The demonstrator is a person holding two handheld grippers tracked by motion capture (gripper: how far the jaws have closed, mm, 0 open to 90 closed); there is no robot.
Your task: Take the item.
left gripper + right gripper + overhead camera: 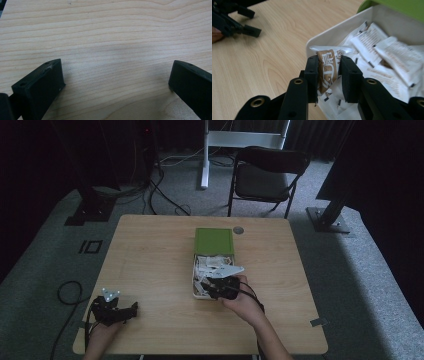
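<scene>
**Rt gripper clamped on sachet at box edge; lt gripper idle, jaws apart**

Table [150, 255]: light wood-grain top, seen from above. A white box [194, 270] sits right of centre w/ its green lid [214, 241] lying open toward the far side. Box holds a loose pile of white sachets [210, 264] w/ dark print. A small round grey disc [238, 230] is set into the tabletop just beyond the lid's far right corner.

Rt gripper [328, 72]: at the near end of the box, held in the person's right hand [245, 302]. Jaws closed on a brown-and-white sachet [327, 68], pinching it from both sides; the sachet stands roughly upright between them, its crimped white top edge showing above the jaw tips. Held sachet is at the box's near wall, over the rim, w/ the other sachets behind and beside it. Whether it touches the pile below: cannot tell.

Lt gripper [116, 77]: near the table's front left corner, well apart from the box, in the person's left hand [102, 332]. Jaws wide apart, nothing between them, bare wood beneath. From the right gripper view it shows at upper left, low to the tabletop.

Surroundings: dark folding chair [267, 177] beyond the far edge of the table; cables [165, 195] on grey carpet.
</scene>
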